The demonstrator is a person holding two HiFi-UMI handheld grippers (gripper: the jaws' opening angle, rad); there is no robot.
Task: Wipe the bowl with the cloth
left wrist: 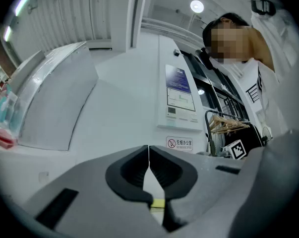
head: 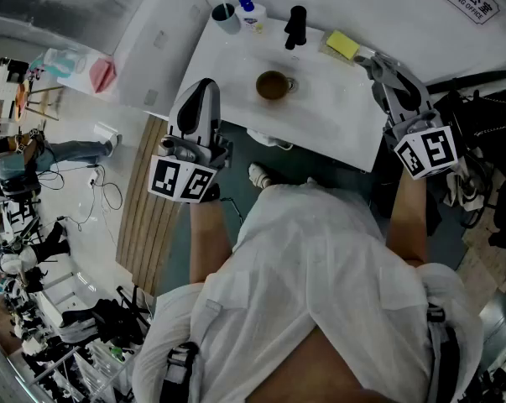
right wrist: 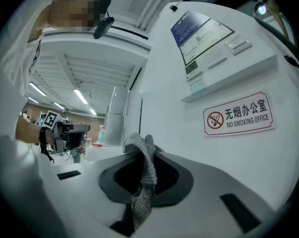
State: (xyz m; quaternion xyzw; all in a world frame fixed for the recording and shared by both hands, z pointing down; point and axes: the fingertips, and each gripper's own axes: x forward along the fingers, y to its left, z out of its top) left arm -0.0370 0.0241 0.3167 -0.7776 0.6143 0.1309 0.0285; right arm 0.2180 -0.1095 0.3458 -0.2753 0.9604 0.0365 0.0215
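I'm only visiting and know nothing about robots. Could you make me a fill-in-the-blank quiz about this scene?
1. The right gripper is shut on a grey ____.
2. The left gripper is shut and holds ____.
3. The bowl stands on the white ____.
4. The sponge near the right gripper is ____.
Missing words: cloth; nothing; table; yellow.
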